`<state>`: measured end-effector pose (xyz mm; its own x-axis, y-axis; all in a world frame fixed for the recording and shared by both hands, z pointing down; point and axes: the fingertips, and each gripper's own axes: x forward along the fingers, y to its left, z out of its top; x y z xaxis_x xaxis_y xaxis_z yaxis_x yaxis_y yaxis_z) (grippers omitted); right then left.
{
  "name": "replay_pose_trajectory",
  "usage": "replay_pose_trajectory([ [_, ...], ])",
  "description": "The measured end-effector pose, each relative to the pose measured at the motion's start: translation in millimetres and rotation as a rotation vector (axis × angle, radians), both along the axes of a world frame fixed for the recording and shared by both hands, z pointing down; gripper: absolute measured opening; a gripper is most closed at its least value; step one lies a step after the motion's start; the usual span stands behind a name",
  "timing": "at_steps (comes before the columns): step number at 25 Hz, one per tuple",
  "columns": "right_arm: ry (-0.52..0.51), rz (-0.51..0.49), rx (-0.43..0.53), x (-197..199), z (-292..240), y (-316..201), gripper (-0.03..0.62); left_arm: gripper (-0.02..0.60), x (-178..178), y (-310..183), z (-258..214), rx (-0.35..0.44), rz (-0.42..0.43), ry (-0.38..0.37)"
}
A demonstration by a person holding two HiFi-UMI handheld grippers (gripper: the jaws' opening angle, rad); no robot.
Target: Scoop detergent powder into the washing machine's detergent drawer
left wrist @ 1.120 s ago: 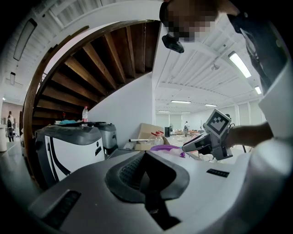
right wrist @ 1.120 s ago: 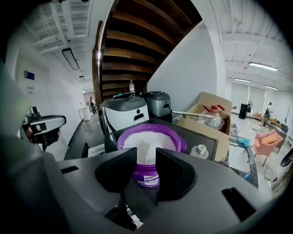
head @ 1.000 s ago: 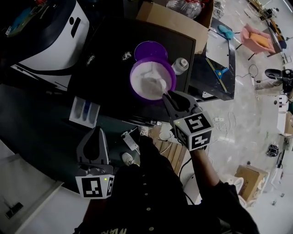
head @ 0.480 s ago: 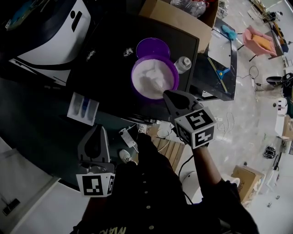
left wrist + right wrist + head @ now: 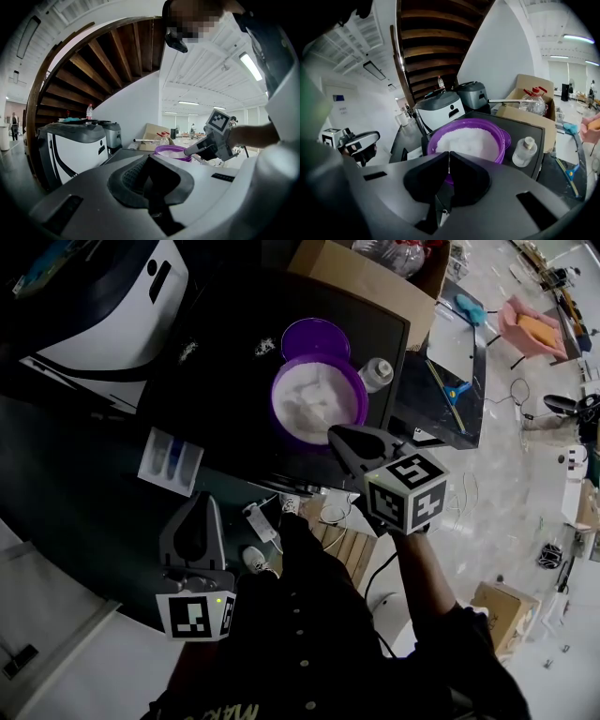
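Note:
A purple bowl (image 5: 319,399) of white powder stands on the dark machine top, with its purple lid (image 5: 314,337) behind it. My right gripper (image 5: 334,434) is at the bowl's near rim. In the right gripper view its jaws (image 5: 449,157) are shut on a thin white strip, apparently a scoop's handle, in front of the bowl (image 5: 468,140). The white detergent drawer (image 5: 172,463) stands open to the left, lower down. My left gripper (image 5: 198,505) hangs below the drawer, shut and holding nothing.
A small clear bottle (image 5: 375,373) stands right of the bowl. Behind it is a cardboard box (image 5: 366,282), and a white appliance (image 5: 112,296) sits at the back left. The machine top's front edge runs just under my right gripper.
The right gripper's marker cube has swung slightly right and up while its tip stays at the bowl's near rim. The left gripper has not moved.

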<state>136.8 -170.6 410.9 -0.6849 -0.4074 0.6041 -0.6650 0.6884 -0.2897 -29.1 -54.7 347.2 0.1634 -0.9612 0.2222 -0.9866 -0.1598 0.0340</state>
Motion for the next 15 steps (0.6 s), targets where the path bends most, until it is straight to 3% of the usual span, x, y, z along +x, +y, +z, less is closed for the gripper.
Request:
replay_pose_trajectory([
  [5, -0.184, 0.103, -0.109, 5.5, -8.3, -4.7, 0.034, 0.009, -3.4, -0.1, -7.7, 0.018, -0.006, -0.003],
  [11, -0.355, 0.213, -0.153, 11.9, -27.1, -11.7, 0.034, 0.009, -9.9, -3.5, -22.1, 0.049, -0.010, 0.003],
  [15, -0.400, 0.241, -0.151, 9.7, -36.0, -12.3, 0.034, 0.009, -14.3, -6.0, -35.4, 0.077, -0.017, -0.023],
])
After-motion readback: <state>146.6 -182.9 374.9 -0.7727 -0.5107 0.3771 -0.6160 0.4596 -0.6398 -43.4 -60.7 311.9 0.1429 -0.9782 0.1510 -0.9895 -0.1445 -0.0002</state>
